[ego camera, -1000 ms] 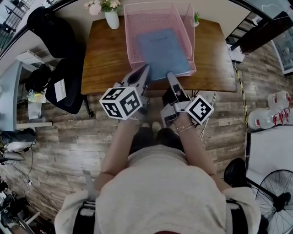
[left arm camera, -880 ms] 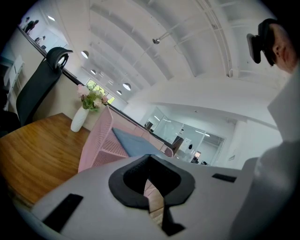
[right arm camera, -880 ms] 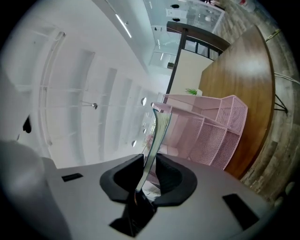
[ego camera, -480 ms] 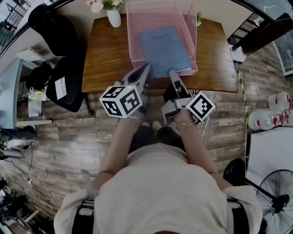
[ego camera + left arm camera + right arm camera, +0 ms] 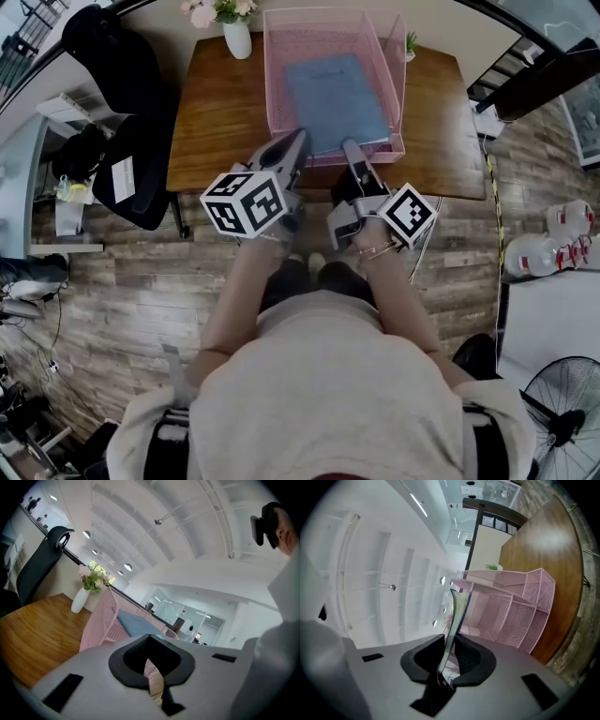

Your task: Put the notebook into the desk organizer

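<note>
Hardly anything has been shifted since the earlier frame. Only the right gripper [image 5: 351, 147] differs: its jaws have just been closing, with the notebook [image 5: 336, 94] between them. The notebook's near edge is now clamped by that gripper and is seen edge-on between the pads in the right gripper view. The blue notebook is laid flat inside the pink mesh desk organizer [image 5: 275, 89], near edge at the open front. The organizer is set on the wooden table [image 5: 220, 122], with a white vase of flowers [image 5: 237, 37] near its far left corner. The left gripper [image 5: 299, 141] is held at the organizer's front left corner — jaws together, nothing seen pinched.
</note>
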